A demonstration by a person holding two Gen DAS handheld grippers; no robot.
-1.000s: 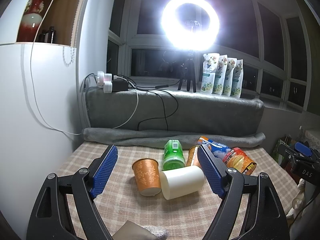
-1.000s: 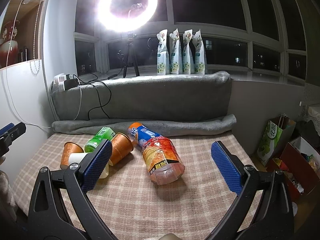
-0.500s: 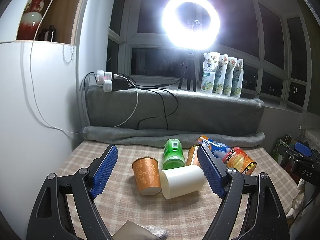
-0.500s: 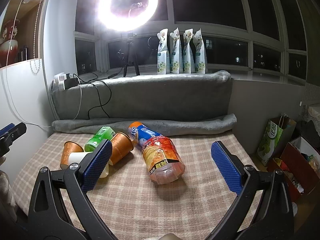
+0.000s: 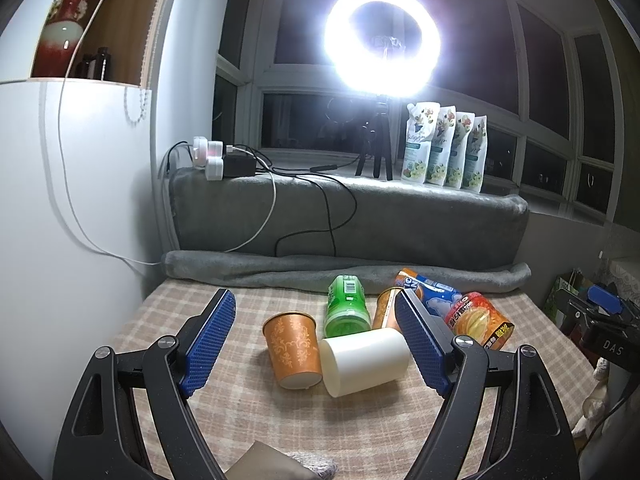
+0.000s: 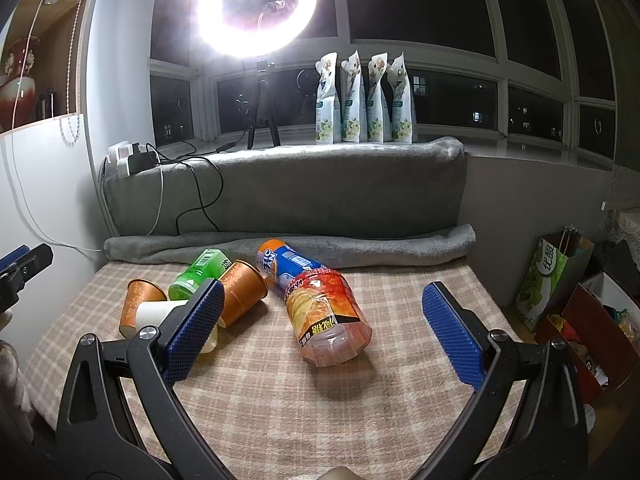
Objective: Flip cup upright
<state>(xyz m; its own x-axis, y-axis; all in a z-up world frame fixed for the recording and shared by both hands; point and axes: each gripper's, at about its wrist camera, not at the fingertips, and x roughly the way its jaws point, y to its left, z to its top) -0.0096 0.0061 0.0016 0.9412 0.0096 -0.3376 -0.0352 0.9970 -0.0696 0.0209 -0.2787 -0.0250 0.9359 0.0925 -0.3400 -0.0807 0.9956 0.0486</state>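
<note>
Left claw (image 5: pixel 314 340) open, empty; white cup (image 5: pixel 365 361) lying on its side ahead between its fingers, touching orange cup (image 5: pixel 294 350). Right claw (image 6: pixel 320 332) open, empty.

- The left gripper (image 5: pixel 316 340) is hovering with its jaws spread wide, nothing clamped between them.
- Its blue ribbed pads (image 5: pixel 208 344) are facing each other, angling inward toward the tips, on black arms fixed with silver screws.
- The right gripper (image 6: pixel 322 334) is likewise hanging wide open, gripping nothing.
- Its blue pads (image 6: pixel 452 338) are standing well apart on black arms.
- In the left wrist view, the right gripper is showing at the far right edge; in the right wrist view, the left gripper is peeking in at the far left edge.
</note>
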